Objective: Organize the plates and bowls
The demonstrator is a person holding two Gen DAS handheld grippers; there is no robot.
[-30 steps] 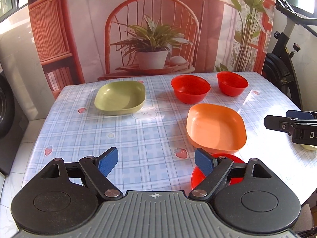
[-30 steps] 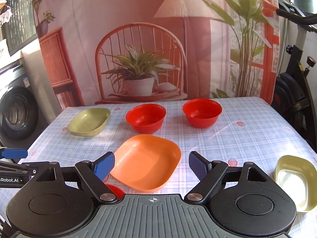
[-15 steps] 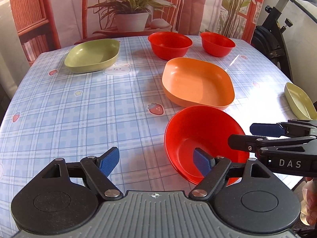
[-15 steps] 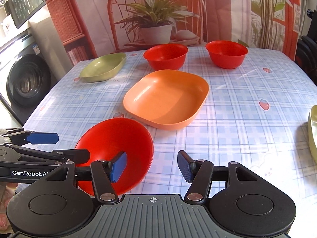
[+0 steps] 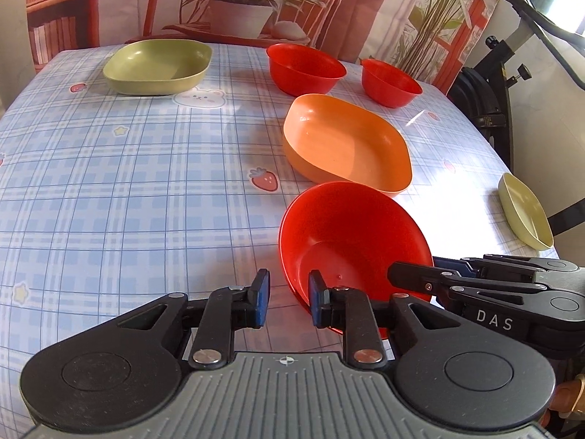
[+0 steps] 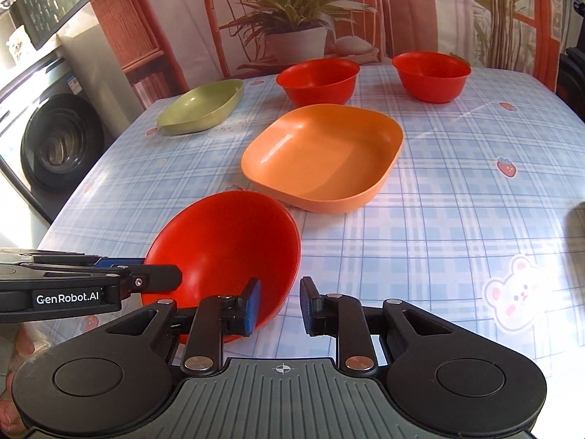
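A red bowl (image 5: 351,234) sits at the table's near edge, also in the right wrist view (image 6: 226,248). My left gripper (image 5: 287,298) straddles its left rim, jaws narrowed with one pad inside and one outside, a gap still showing. My right gripper (image 6: 278,305) straddles its right rim the same way. Behind it lie an orange plate (image 5: 347,146), two more red bowls (image 5: 305,67) (image 5: 391,82) and a green plate (image 5: 159,66).
A pale yellow plate (image 5: 524,210) lies at the table's right edge. An exercise bike (image 5: 493,84) stands to the right of the table, a washing machine (image 6: 55,139) to the left. A printed backdrop (image 5: 256,3) hangs behind the checked tablecloth (image 5: 128,183).
Both grippers have lowered and moved in on the near red bowl from either side, and both pairs of jaws have narrowed around its rim.
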